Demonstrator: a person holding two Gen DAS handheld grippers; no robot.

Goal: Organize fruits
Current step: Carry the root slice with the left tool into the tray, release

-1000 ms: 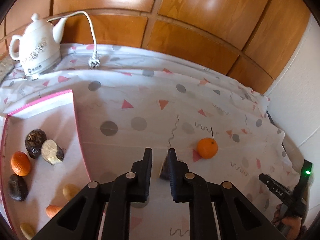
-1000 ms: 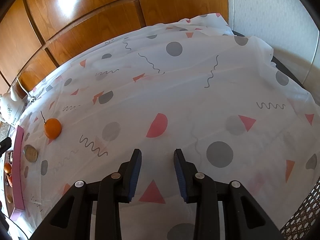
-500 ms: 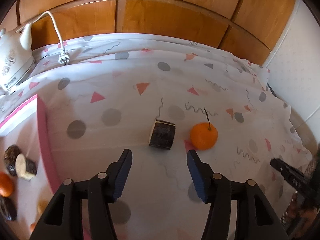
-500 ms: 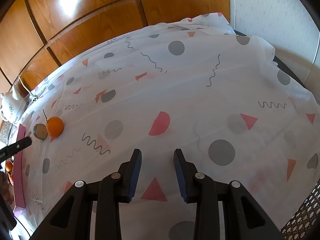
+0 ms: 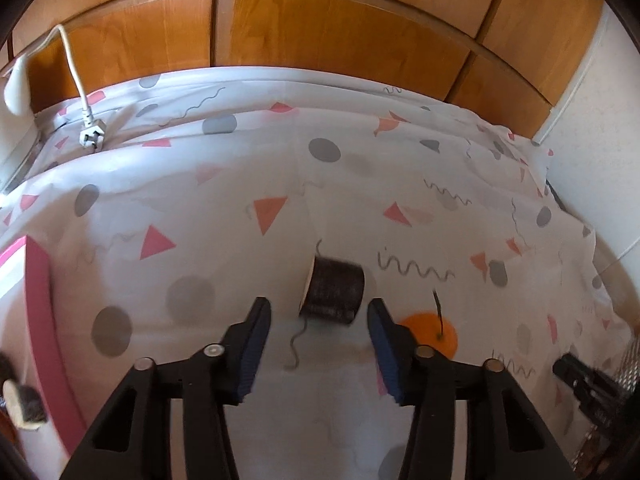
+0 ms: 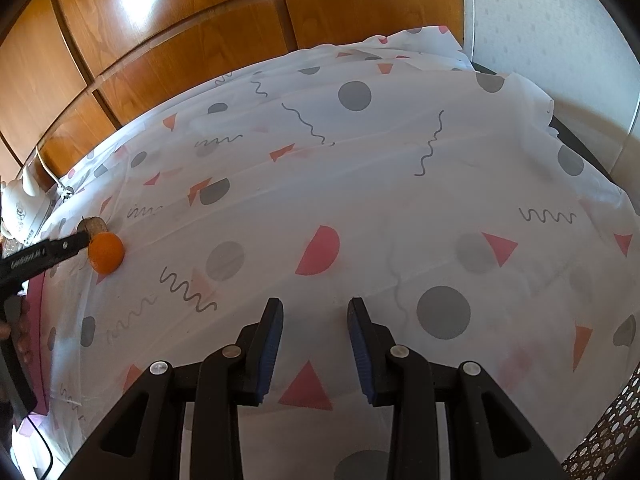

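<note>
The left tool (image 5: 318, 322) hangs over the cloth-covered counter (image 5: 360, 184), and its jaws are closing with a gap still showing on each side of the dark cut fruit piece (image 5: 334, 292) that lies just ahead of the tips. The blue-faced fingers (image 5: 250, 354) do not touch it. This piece is a short stub with a rough, nearly black skin and one pale cut face. It lies on its side with its long axis running across the left wrist view: the pale cut face points to the left and slightly away, the dark rounded end to the right.

Just to the right of it, partly hidden behind the right-hand finger of the left tool, sits an orange (image 5: 434, 334) with a thin dark stem standing up and leaning slightly left. In the right wrist view the same orange (image 6: 105, 253) lies far to the left, with the cut piece (image 6: 95, 225) close behind it; whether the two touch cannot be told.

At the left edge a pink-rimmed tray (image 5: 44, 312) holds another cut piece (image 5: 22, 406), pale face outward. A white plug (image 5: 91, 136) and its cord lie at the back near the wooden panels (image 5: 340, 28).

The right tool (image 6: 316, 322) sits over bare patterned cloth, jaws parted a little with nothing between them.
</note>
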